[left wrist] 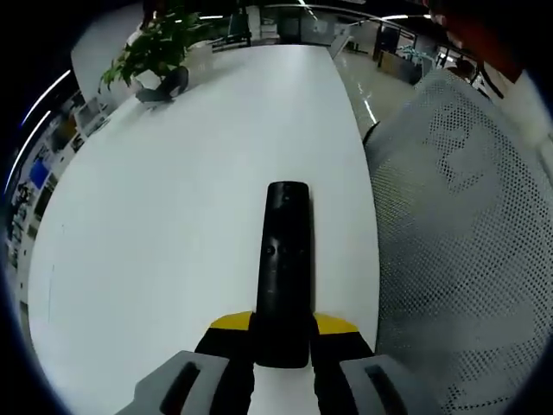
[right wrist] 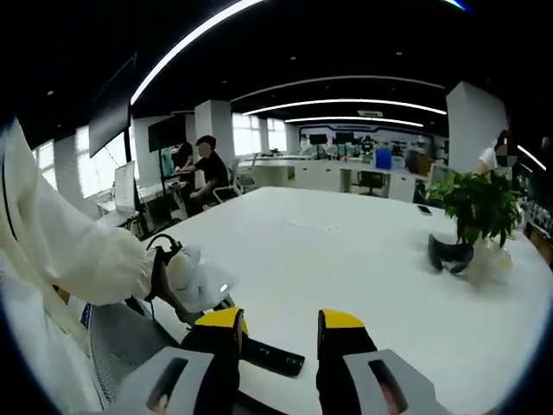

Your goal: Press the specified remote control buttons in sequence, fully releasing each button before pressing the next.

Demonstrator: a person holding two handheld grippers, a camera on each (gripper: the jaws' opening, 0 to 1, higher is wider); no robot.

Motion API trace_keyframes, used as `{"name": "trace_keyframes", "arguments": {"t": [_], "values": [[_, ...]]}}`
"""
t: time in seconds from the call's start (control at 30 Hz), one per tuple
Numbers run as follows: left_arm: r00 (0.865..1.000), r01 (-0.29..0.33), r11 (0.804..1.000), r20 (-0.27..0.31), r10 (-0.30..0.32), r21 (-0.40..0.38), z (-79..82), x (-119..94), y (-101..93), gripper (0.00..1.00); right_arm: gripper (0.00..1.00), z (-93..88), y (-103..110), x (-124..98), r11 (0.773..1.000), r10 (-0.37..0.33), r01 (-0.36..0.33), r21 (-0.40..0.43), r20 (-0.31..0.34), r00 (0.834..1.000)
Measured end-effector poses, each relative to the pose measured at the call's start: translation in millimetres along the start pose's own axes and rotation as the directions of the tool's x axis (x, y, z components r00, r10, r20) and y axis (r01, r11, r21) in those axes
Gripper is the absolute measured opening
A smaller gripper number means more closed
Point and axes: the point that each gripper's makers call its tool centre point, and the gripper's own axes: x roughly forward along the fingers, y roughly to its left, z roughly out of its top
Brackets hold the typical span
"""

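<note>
A long black remote control (left wrist: pixel 285 268) points away along the white table (left wrist: pixel 173 190) in the left gripper view, its near end clamped between the yellow-tipped fingers (left wrist: pixel 232 324) of my left gripper (left wrist: pixel 283 333). In the right gripper view the same remote (right wrist: pixel 272 356) shows as a short black bar just beyond my right gripper (right wrist: pixel 281 333), which stands open above it with nothing between its fingers. The left gripper (right wrist: pixel 194 281), held by a white-sleeved arm (right wrist: pixel 69 251), enters from the left.
A potted plant (right wrist: pixel 475 207) and a dark object (right wrist: pixel 449 252) stand at the table's far end. A grey perforated chair back (left wrist: pixel 467 242) lies close to the table edge. People sit at desks (right wrist: pixel 194 169) in the office behind.
</note>
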Motion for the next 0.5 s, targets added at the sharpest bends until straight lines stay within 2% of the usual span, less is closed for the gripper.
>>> {"name": "trace_keyframes", "arguments": {"t": [0.27,0.37,0.43,0.5], "values": [[0.999,-0.018,0.998,0.049,0.020,-0.053,1.0,-0.2,-10.0,0.24,0.08,-6.5,-10.9,13.3,1.000,-0.004,0.006,0.021,-0.073,0.997],[0.998,-0.028,0.997,0.058,0.033,-0.077,2.3,0.0,-13.7,0.24,0.05,-11.0,-15.5,19.9,0.999,-0.005,0.010,0.051,-0.092,0.996],[0.997,-0.032,0.996,0.065,0.038,-0.089,2.7,0.0,-14.3,0.24,0.00,-17.9,-16.3,23.7,0.997,0.011,0.000,0.081,-0.128,0.992],[0.996,-0.034,0.995,0.075,0.041,-0.097,2.7,-0.1,-14.6,0.24,0.00,-20.7,-18.5,27.9,0.996,0.013,-0.002,0.088,-0.134,0.991]]}}
